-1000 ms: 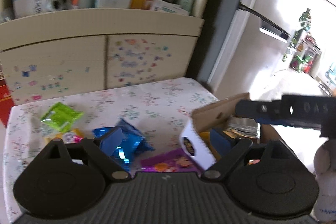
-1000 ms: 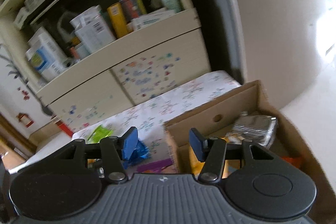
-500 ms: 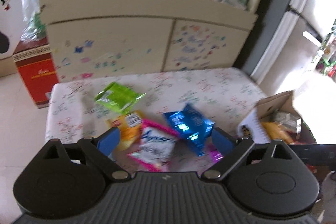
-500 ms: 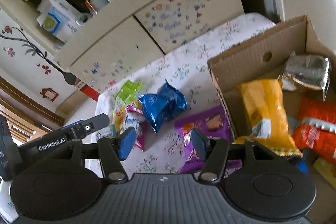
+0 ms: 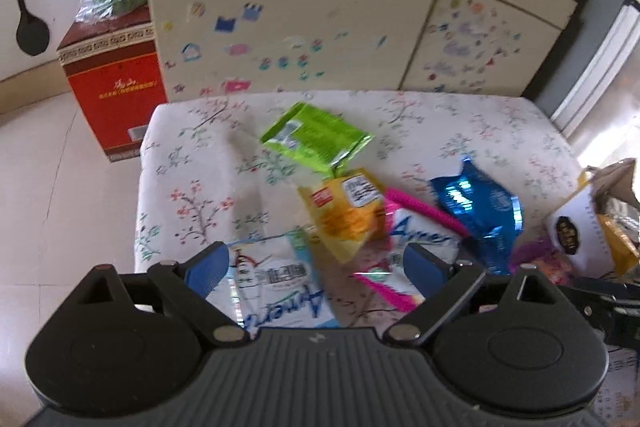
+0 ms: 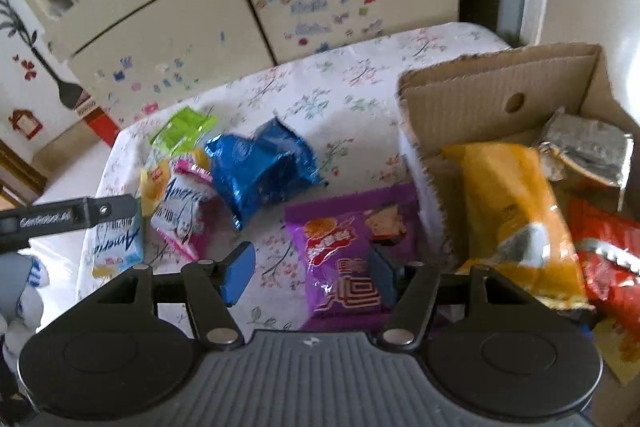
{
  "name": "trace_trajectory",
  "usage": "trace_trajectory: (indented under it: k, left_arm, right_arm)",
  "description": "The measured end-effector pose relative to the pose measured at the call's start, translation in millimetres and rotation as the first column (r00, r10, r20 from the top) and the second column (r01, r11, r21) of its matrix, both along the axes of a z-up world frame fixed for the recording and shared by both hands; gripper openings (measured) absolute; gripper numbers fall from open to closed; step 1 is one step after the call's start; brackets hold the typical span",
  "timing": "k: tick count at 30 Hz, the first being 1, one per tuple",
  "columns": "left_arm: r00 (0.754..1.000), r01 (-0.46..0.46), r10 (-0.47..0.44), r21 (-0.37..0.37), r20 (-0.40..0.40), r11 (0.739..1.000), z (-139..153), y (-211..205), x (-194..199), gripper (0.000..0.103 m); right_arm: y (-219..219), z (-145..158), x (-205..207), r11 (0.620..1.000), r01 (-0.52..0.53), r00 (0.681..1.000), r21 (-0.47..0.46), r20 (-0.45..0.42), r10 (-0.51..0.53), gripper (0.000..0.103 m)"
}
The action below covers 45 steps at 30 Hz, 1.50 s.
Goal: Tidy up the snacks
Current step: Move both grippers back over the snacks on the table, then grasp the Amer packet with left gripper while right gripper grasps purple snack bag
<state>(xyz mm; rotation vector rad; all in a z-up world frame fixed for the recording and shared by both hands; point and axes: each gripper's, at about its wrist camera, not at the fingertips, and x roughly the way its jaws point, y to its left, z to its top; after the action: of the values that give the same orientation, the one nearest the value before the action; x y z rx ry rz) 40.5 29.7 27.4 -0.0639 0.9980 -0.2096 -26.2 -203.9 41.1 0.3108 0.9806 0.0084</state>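
Loose snack packets lie on the flowered tablecloth [image 5: 200, 155]: a green one [image 5: 316, 137], a yellow one [image 5: 344, 211], a blue foil bag [image 5: 480, 211], a pink-edged white one [image 5: 412, 239] and a white-and-blue one [image 5: 276, 287]. My left gripper [image 5: 316, 267] hangs open above the last two and touches nothing. My right gripper [image 6: 310, 275] is over a purple packet [image 6: 344, 247]. Its jaws are opening, and the packet lies below the gap, not pinched. To the right a cardboard box [image 6: 496, 79] holds an orange bag [image 6: 516, 211], a silver packet [image 6: 588, 143] and red packets [image 6: 608, 247].
A cream cabinet [image 5: 300, 11] covered in stickers stands behind the table, with a cluttered shelf above it. A red carton [image 5: 116, 83] sits on the floor at the table's left corner. The table's left edge [image 5: 140, 187] drops to pale floor tiles.
Both grippers have tipped down toward the table. The left one has swung left, from the box to above the packets. The right one's jaws have widened above the purple packet.
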Motion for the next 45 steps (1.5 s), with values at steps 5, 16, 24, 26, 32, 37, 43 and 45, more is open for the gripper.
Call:
trace_trajectory:
  k: [5,16,24,26,32,37,43,45]
  left_arm:
    - [1.000,-0.001,0.001,0.025,-0.020,1.000,-11.5,4.9,4.9,0.094]
    - [0.999,0.020,-0.019,0.011,-0.050,1.000,-20.1,6.8,10.1,0.094]
    - [0.995,0.046,-0.043,0.035,-0.087,0.998,-32.0,7.7,10.2,0.094]
    - [0.995,0.068,-0.062,0.075,-0.072,0.995,-33.8,2.8,9.8,0.094]
    - [0.993,0.115,-0.110,0.131,-0.048,0.985,-38.8,-7.6,7.2,0.096]
    - [0.992,0.122,-0.120,0.120,-0.027,0.985,-38.9,-6.5,4.9,0.089]
    - [0.986,0.166,-0.167,0.122,0.002,0.979,-35.8,-1.8,-4.1,0.072]
    - [0.984,0.177,-0.179,0.122,0.006,0.977,-34.5,0.7,-7.2,0.068]
  right_arm:
    - [6.9,-3.8,0.3,0.994,-0.050,0.999,0.098,-0.009,0.052,0.074]
    - [8.0,4.4,-4.9,0.999,-0.006,0.999,0.053,-0.032,0.008,0.073]
    - [22.2,-6.9,-6.7,0.998,-0.026,0.997,-0.050,-0.074,0.023,0.086]
    - [24.5,-9.8,-4.4,0.998,-0.018,0.996,-0.067,-0.089,0.012,0.086]
    - [18.9,-9.1,-5.4,0.999,0.015,0.994,-0.044,-0.105,-0.020,0.086]
    - [25.2,-23.3,-0.9,0.998,-0.003,0.989,-0.057,-0.145,-0.005,0.084]
    - [29.3,-25.6,-1.8,0.994,-0.038,0.994,-0.098,-0.103,0.028,0.071]
    - [30.8,-25.4,-2.8,0.992,-0.059,0.994,-0.108,-0.094,0.049,0.068]
